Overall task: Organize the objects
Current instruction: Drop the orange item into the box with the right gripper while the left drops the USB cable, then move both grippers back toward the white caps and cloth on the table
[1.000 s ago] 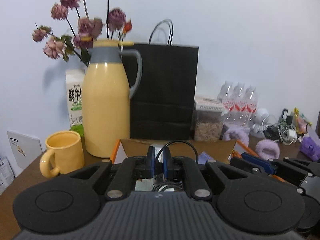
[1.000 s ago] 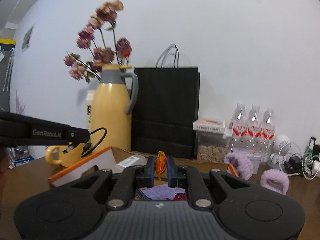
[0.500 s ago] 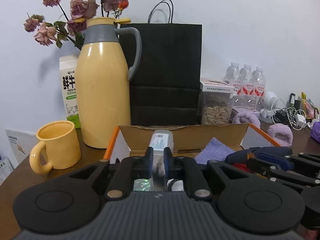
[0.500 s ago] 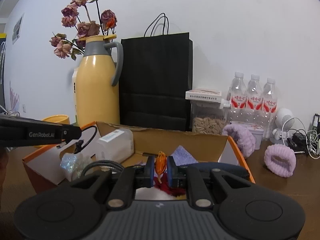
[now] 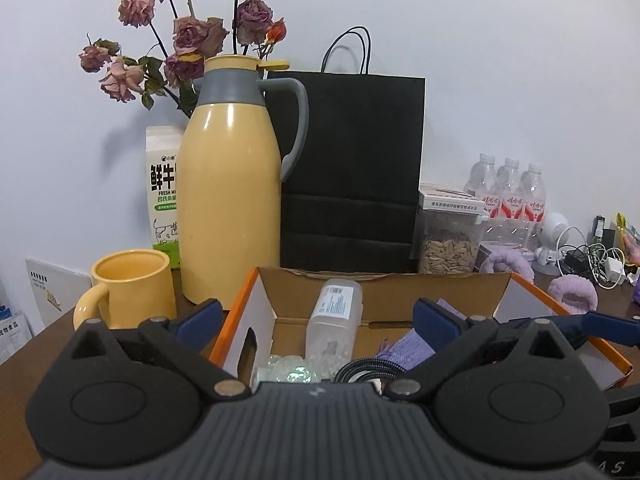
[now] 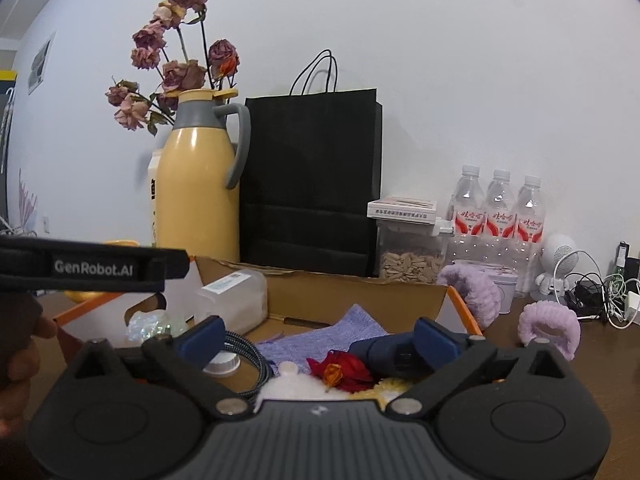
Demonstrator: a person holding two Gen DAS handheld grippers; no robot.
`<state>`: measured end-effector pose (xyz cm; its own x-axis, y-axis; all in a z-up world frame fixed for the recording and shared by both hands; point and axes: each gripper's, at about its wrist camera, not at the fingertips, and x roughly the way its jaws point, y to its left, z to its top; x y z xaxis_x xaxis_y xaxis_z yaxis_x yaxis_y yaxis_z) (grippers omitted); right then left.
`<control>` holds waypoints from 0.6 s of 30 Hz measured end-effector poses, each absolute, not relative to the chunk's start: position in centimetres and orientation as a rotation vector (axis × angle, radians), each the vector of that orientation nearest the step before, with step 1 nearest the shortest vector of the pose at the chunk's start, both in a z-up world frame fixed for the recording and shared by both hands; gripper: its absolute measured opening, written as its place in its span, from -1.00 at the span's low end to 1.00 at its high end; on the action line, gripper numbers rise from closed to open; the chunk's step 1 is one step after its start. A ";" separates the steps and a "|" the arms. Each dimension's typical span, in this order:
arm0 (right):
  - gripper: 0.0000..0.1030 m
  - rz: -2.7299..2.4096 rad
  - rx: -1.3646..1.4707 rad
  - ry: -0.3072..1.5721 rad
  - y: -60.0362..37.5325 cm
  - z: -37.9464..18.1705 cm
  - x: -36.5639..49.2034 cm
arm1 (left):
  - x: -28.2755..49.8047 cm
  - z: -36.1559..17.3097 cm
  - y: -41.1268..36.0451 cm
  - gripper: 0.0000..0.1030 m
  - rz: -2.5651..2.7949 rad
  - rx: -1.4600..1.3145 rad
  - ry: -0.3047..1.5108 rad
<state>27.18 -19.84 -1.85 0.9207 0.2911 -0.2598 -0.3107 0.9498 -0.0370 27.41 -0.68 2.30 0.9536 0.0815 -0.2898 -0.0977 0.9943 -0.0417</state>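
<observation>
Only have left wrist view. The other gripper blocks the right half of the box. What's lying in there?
Observer: A red dried flower lies near the front of the cardboard box, on the near edge of a purple cloth.
Operator: Right gripper holding anything?
Observer: No. The right gripper has its jaws opening with nothing pressed between them; the flower lies in the box below the gap.
Operator: Anything else in that half?
Observer: A dark blue object lies just right of the flower, partly behind the gripper; I cannot tell what it is.
</observation>
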 end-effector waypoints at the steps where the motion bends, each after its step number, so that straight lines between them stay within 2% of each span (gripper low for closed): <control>1: 0.99 0.305 -0.079 0.254 -19.9 -1.9 27.2 | 27.4 2.3 -0.7 1.00 0.093 -0.055 0.294; 18: 1.00 0.243 -0.094 0.185 -21.0 -0.9 24.1 | 24.0 2.1 -0.3 1.00 0.082 -0.064 0.275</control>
<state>24.12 -21.04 -0.85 0.9538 0.2304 -0.1930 -0.2475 0.9664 -0.0698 24.02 -0.33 2.06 0.9591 0.0725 -0.2735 -0.0899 0.9946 -0.0514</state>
